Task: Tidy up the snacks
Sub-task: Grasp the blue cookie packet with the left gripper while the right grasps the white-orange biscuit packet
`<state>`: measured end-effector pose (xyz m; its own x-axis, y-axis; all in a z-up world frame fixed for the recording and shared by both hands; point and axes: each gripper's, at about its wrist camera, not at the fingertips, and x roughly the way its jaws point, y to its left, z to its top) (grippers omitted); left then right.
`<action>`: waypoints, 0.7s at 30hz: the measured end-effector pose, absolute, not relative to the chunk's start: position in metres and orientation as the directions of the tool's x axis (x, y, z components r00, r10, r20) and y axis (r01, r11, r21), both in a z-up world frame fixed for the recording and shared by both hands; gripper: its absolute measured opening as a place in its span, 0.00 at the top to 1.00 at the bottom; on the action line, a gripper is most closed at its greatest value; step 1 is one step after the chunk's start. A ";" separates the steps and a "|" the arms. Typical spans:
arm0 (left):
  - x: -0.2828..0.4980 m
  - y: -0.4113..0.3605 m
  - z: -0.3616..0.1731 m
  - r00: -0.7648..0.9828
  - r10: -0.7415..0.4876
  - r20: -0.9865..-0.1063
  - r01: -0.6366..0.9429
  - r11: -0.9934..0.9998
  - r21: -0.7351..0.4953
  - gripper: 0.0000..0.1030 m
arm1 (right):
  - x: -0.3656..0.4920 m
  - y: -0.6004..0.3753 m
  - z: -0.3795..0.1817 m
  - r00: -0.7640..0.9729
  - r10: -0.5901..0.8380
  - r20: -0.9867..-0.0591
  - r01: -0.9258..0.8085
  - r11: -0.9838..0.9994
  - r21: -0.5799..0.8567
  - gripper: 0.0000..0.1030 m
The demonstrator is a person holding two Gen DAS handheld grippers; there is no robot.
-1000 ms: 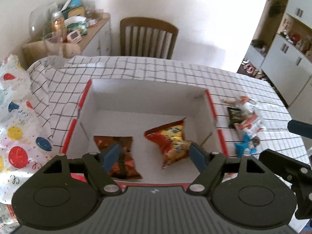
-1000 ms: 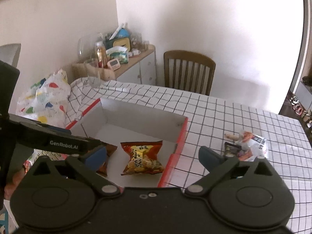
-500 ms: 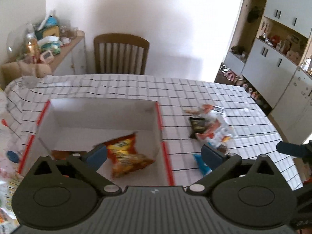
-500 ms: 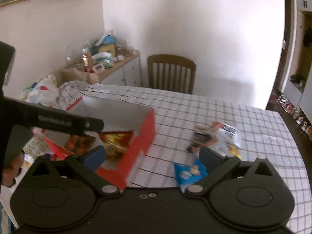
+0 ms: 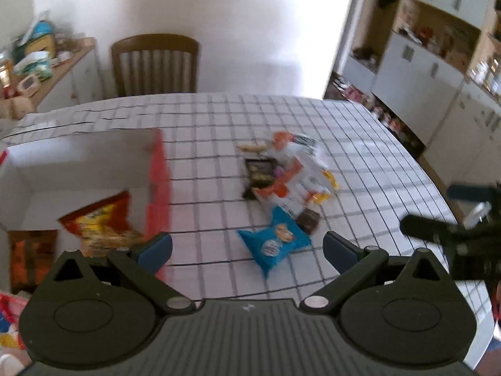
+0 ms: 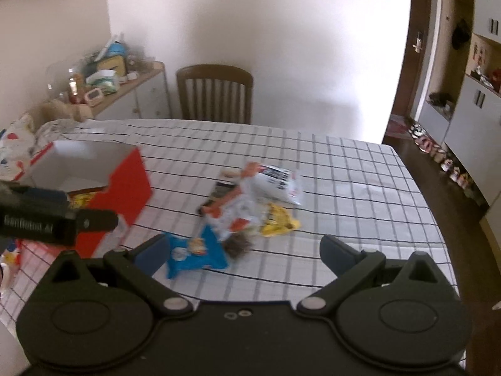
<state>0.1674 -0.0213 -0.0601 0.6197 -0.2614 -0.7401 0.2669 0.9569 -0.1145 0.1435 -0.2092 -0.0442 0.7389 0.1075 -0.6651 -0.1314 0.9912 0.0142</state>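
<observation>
A red-and-white cardboard box (image 5: 159, 175) (image 6: 125, 188) stands on the checked tablecloth at the left. Inside it lie a red-yellow chip bag (image 5: 100, 222) and a dark orange packet (image 5: 31, 257). To its right a pile of loose snacks (image 5: 291, 172) (image 6: 263, 194) lies on the cloth, with a blue packet (image 5: 275, 241) (image 6: 197, 250) nearest me. My left gripper (image 5: 247, 247) hovers open, wide, above the blue packet with nothing between its fingers. My right gripper (image 6: 241, 250) is open too and holds nothing, just in front of the pile. The yellow packet (image 6: 278, 219) sits at the pile's right.
A wooden chair (image 5: 156, 65) stands behind the table, and a cluttered sideboard (image 6: 125, 84) is at the back left. A spotted plastic bag (image 6: 12, 147) lies left of the box. Cabinets and a row of shoes (image 6: 438, 156) line the right wall. The table's right edge (image 6: 432, 206) curves nearby.
Both grippers have swung right, from over the box to over the snack pile. The left jaws have spread wider. The chip bag stays in the box.
</observation>
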 end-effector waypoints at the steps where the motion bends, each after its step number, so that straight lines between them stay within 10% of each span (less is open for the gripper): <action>1: 0.167 -0.028 -0.064 0.616 -0.269 -0.740 0.286 0.952 -0.108 0.00 | 0.146 -0.215 -0.046 0.736 0.105 -0.669 -0.128 0.992 0.014 0.01; 21: 0.225 -0.086 -0.134 0.525 -0.237 -0.818 0.415 0.910 0.003 0.00 | 0.228 -0.251 -0.088 0.650 0.163 -0.742 -0.157 0.984 0.078 0.13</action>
<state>0.2250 -0.0857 -0.1342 0.5249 -0.2369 -0.8175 0.4154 0.9096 0.0032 0.2282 -0.2515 -0.0880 0.6498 0.1630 -0.7424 -0.1574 0.9844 0.0784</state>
